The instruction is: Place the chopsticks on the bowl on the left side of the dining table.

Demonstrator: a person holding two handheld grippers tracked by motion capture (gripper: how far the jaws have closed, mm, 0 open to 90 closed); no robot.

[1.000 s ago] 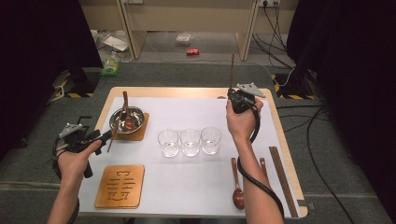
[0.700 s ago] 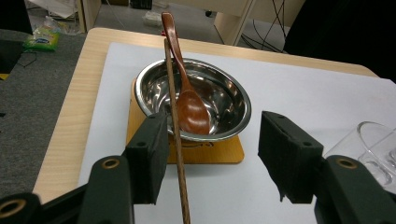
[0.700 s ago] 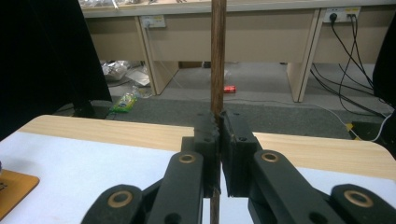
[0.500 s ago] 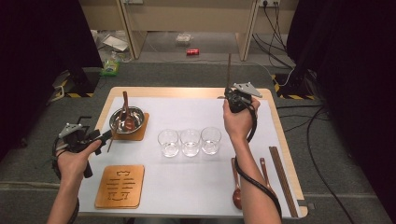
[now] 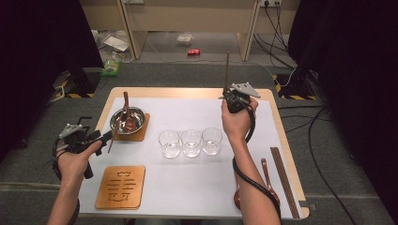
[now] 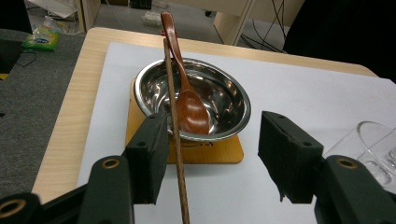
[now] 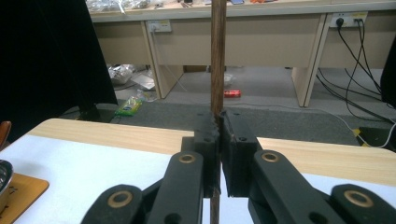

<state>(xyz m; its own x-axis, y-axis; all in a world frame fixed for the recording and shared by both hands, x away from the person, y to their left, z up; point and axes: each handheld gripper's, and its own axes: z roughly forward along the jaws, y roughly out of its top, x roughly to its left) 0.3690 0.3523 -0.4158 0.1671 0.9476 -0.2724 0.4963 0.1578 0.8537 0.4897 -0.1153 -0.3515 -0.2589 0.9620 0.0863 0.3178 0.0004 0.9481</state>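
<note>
The thin dark-brown wooden chopstick is clamped between the closed jaws of the right gripper, which the person's right hand holds up over the far right part of the table. Its long axis runs straight up and down: in the right gripper view it rises from between the pads past the top edge, and a short end pokes out below them, so it is gripped low on its length with most of the stick above, pointing at the ceiling. To carry it well, I would keep the squeeze firm and the wrist level, since a stick held this low can pivot in the pads if it is swung fast, and lower it slowly wherever it is meant to go. Toward the left, a second dark wooden chopstick leans against the inner face of one pad of the left gripper, whose jaws stand wide apart and grip nothing; its far end reaches the rim of the shiny steel bowl, which sits on a small wooden coaster with a reddish-brown wooden spoon in it. Three clear drinking glasses stand in a row at mid-table, and another spoon and a chopstick pair lie at the near right.
</note>
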